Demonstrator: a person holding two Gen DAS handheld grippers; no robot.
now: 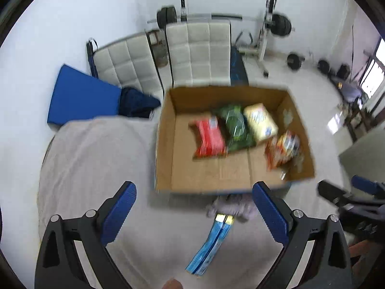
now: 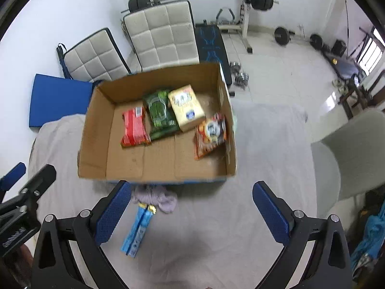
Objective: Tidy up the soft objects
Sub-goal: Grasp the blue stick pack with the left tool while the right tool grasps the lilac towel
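Two grippers, both empty. My left gripper (image 1: 194,213) has its jaws spread wide, nothing between the blue pads; my right gripper (image 2: 191,210) is likewise spread wide and holds nothing. Both hover above the grey-covered table (image 2: 264,168).

Nearest items, left gripper: a blue flat packet (image 1: 208,245) lies on the cloth between and slightly below my fingertips, long axis running away from me, with a yellow end toward the box. Just beyond that yellow end sits a crumpled grey cloth (image 1: 231,206), touching or almost touching the near wall of the cardboard box (image 1: 166,144). From my right gripper, the same blue flat packet (image 2: 138,231) lies ahead-left, close to my left finger, and the crumpled grey cloth (image 2: 157,198) is just past it.

Handling, as judged:
1. The packet looks thin, light and pliable, with a glossy film that may slip. Grip across the narrow width near mid-length; an end grip would likely let it droop.
2. The cloth is limp and will bunch. Pinch into the highest fold and expect trailing fabric that could snag the box edge.

Farther out, inside the box: a red pack (image 2: 134,127), a green pack (image 2: 161,114) and a yellow pack (image 2: 186,107) lie side by side toward the far wall, and an orange snack bag (image 2: 210,133) leans near the right wall. The near half of the box floor is bare, ahead of both grippers.
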